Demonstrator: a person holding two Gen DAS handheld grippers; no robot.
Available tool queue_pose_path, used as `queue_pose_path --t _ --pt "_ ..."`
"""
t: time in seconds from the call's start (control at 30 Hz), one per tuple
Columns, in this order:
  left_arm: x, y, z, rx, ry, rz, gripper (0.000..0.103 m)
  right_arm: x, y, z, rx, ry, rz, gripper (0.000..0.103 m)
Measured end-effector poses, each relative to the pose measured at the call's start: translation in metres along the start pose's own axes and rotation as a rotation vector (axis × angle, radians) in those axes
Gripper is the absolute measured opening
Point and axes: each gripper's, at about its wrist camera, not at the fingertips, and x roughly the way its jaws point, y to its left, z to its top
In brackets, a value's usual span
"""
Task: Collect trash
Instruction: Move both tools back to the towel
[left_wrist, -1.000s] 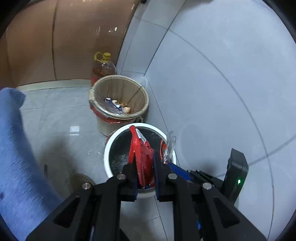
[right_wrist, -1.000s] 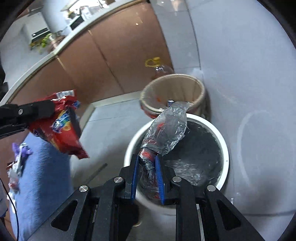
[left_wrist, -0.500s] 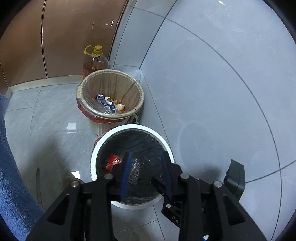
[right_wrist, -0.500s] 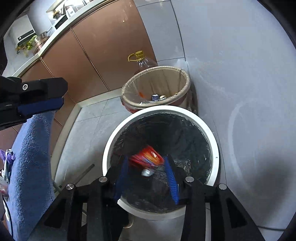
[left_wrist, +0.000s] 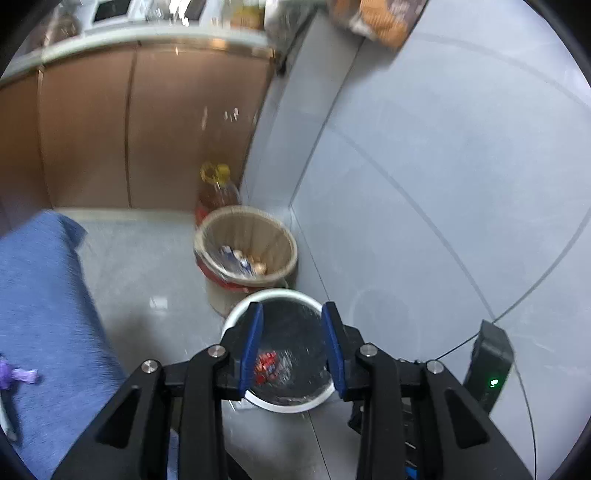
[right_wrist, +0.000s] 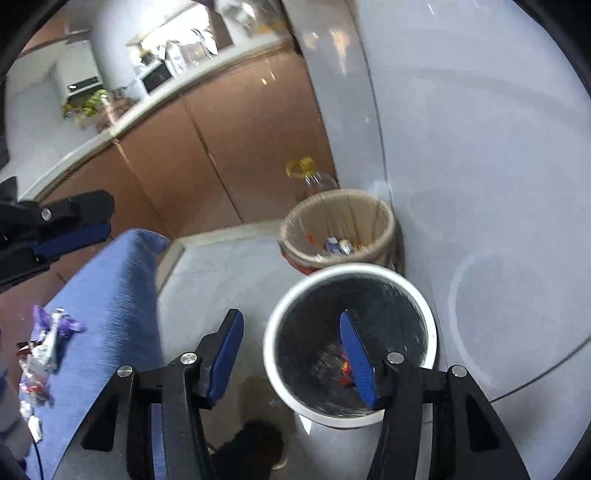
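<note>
Both claws, left (left_wrist: 291, 345) and right (right_wrist: 291, 354), are parted, empty; right's jaws just widened. Wrappers (right_wrist: 338, 365) are binned (right_wrist: 275, 328); scraps (right_wrist: 44, 343) are left on the table (right_wrist: 122, 280).

I'm looking into a home kitchen: brown cabinets (right_wrist: 221, 147) run along the far wall under a pale table (right_wrist: 122, 122) crowded with appliances, an oil bottle (left_wrist: 218, 188) stands in the tiled corner, and two waste bins (left_wrist: 245, 243) sit nearby.
</note>
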Motion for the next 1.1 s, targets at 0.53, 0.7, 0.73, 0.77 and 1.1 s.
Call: queue_pose_path --t 0.53,0.7,0.73,0.77,1.1 --pt "-0.193 0.031 -0.041 0.025 -0.23 0.121 0.046 -0.116 0.14 0.018 -0.238 -0.202 0.2 0.058" --pt "-0.239 0.052 -0.058 0.002 -0.27 0.172 0.046 -0.138 0.171 0.014 -0.298 -0.226 0.262 0.059" --pt "-0.25 0.059 -0.063 -0.009 -0.278 0.186 0.046 -0.142 0.174 0.012 -0.306 -0.228 0.272 0.059" --pt "-0.257 0.065 -0.066 -0.015 -0.284 0.193 0.046 -0.145 0.18 0.011 -0.318 -0.229 0.284 0.059" --pt "-0.311 0.157 -0.111 -0.143 -0.284 0.319 0.046 -0.136 0.235 -0.006 -0.412 -0.173 0.399 0.059"
